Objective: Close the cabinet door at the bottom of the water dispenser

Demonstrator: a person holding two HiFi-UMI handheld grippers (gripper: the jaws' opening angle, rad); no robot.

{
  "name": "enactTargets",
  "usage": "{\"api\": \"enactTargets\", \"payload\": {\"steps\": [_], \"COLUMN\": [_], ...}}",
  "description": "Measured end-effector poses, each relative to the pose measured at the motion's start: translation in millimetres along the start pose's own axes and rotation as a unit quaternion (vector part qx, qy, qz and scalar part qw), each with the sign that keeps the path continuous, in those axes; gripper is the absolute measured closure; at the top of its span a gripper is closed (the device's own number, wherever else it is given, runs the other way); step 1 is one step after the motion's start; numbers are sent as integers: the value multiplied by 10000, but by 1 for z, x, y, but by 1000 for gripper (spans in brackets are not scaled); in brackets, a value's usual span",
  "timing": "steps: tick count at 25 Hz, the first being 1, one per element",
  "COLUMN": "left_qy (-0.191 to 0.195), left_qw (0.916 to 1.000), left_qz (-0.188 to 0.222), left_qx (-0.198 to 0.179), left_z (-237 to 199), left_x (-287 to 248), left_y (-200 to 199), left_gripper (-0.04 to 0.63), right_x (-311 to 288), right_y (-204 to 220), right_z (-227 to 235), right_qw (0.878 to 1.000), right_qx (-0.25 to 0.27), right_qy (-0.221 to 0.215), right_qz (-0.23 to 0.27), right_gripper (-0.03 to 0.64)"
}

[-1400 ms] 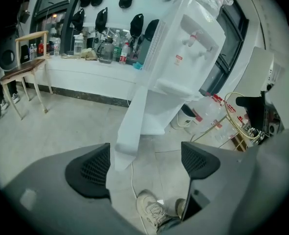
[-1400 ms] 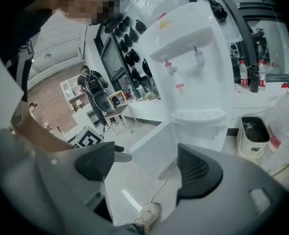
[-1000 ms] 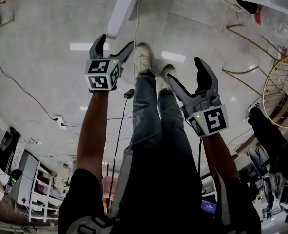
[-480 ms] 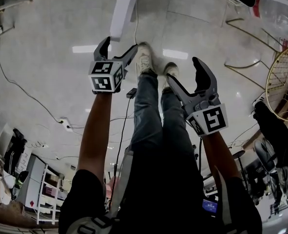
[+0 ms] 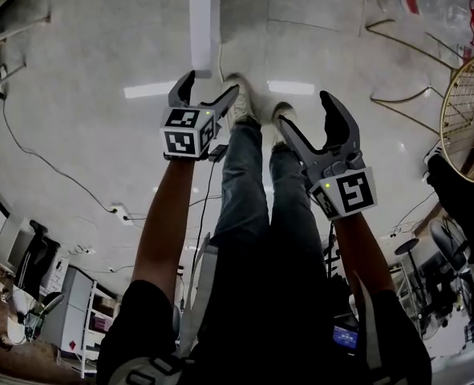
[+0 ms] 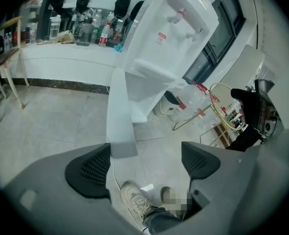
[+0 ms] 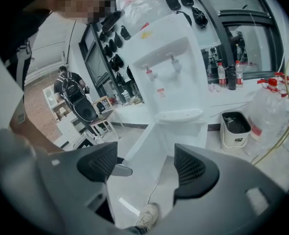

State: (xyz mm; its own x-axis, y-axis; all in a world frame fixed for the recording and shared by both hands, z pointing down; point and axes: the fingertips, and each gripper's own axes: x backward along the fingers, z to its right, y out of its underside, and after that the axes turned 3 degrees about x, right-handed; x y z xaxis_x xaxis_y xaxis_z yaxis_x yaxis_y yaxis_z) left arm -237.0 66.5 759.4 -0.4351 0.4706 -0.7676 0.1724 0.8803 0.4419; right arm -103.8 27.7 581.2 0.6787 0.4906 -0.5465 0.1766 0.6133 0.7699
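**Left gripper** [image 6: 146, 163]: jaws wide apart and holding nothing. Only the floor [image 6: 51, 126] and the person's shoe [image 6: 134, 202] show between the pads.

**Right gripper** [image 7: 149, 165]: jaws also wide, having just closed in a little. Nothing is between them and nothing is held.

**Cabinet door** [image 6: 121, 116]: a white panel standing open at the foot of the water dispenser [image 6: 176, 28]. It is swung out from the dispenser's front toward the person. Its long axis is upright. In the left gripper view it is seen almost edge-on, with the free edge nearest.

**Position relative to the dispenser:**
- The door's free edge lies straight ahead of the left gripper, on the side of its left pad [image 6: 91, 169]. It is near but not touching.
- The right gripper is on the other side of the door. It looks along the broad face that turns toward the dispenser's open cabinet, and stands well apart from the door.

**Assessment:** the left gripper is the nearer one. Closing probably calls for it to come round to the door's outer face, the side away from the right gripper. From there it would push the panel across until it lies flat against the dispenser's front.
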Motion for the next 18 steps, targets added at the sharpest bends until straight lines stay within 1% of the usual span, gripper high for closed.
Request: {"api": "enactTargets", "payload": {"steps": [7,13,18], "left_qy": [281,466,591], "left_qw": [9993,9983,9970], "left_qz": [-189,-263,-370], "left_qx": [-180,-227,-349], "left_z": [25,41,52], "left_x": [-10,-19,-25], "left_y": [2,2,2], "left_gripper": [130,132,132], "right_x": [13,24,32], "right_y": [2,4,8], "right_z": [9,15,27], "right_qw": [9995,9989,9982], "right_qx": [-127,-178,-100], "right_qy": [265,408,557], "right_qz": [103,141,214], "right_gripper": [261,264,267]}}
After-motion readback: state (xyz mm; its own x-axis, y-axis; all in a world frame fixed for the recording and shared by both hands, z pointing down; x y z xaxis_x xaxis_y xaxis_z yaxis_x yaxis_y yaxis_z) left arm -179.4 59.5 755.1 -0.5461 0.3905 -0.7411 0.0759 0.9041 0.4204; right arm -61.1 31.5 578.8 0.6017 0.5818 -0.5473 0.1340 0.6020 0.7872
